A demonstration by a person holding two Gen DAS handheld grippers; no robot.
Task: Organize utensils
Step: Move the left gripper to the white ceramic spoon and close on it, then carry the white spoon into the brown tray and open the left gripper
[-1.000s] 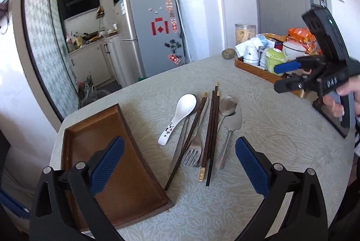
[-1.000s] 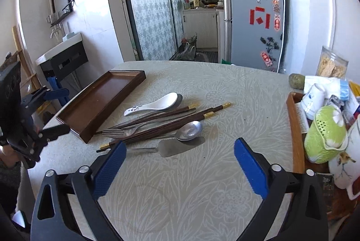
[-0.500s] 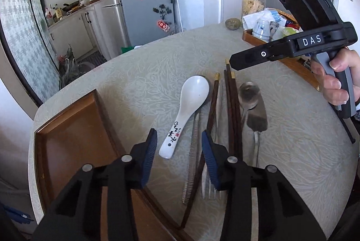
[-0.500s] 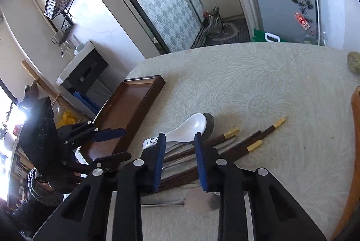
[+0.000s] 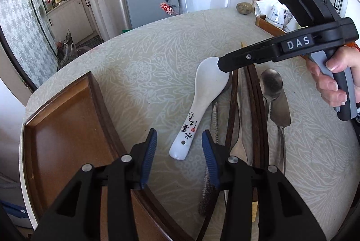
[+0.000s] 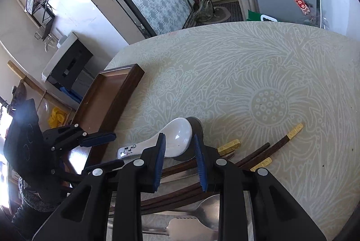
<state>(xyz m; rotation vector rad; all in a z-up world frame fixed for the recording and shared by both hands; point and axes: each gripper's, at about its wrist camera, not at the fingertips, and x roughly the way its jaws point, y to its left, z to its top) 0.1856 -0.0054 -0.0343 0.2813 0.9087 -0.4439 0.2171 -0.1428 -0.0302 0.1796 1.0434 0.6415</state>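
The white ceramic spoon (image 5: 208,92) lies on the counter (image 5: 157,56), leftmost in a row of utensils, its bowl far and its handle near. The left hand-held gripper (image 5: 178,153) straddles the handle end, jaws opening, pads clear of it. The right hand-held gripper (image 6: 178,157) straddles the bowl, unclenched. Left of the spoon the wooden tray (image 5: 67,128) holds nothing. Right of it lie dark chopsticks (image 5: 254,94), a fork (image 5: 239,146) and a metal spoon (image 5: 271,83).

"DAS" label (image 5: 298,44) on right tool (image 5: 221,63); black brush characters on white spoon (image 5: 203,94).
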